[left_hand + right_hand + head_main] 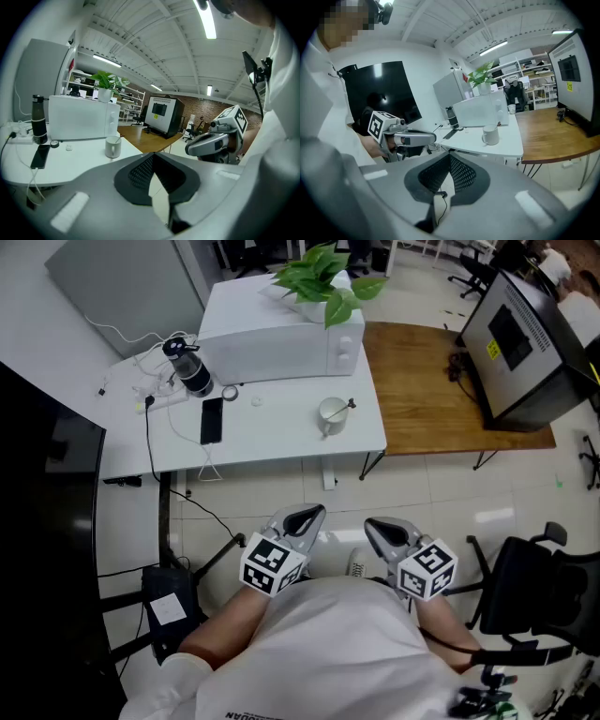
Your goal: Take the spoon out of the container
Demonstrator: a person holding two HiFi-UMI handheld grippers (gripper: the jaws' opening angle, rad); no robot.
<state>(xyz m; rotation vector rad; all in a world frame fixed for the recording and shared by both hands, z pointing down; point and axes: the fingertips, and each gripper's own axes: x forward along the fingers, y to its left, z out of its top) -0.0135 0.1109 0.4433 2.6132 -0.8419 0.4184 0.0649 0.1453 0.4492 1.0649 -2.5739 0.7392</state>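
On the white table (272,432) we see a bottle (192,367) at the far left, a phone (212,420) beside it, then a microwave (281,334). The spoon (345,407) leans in the mug (330,418) near the table's right edge. Nearer us, well apart from the table, our left claw (302,518) and right claw (379,529) are both pressed together, empty.

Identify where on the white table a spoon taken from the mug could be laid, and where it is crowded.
Bare: the strip of white table between phone and mug, in front of the microwave; also the wooden table right of the mug. Crowded: the left corner around bottle and cables.
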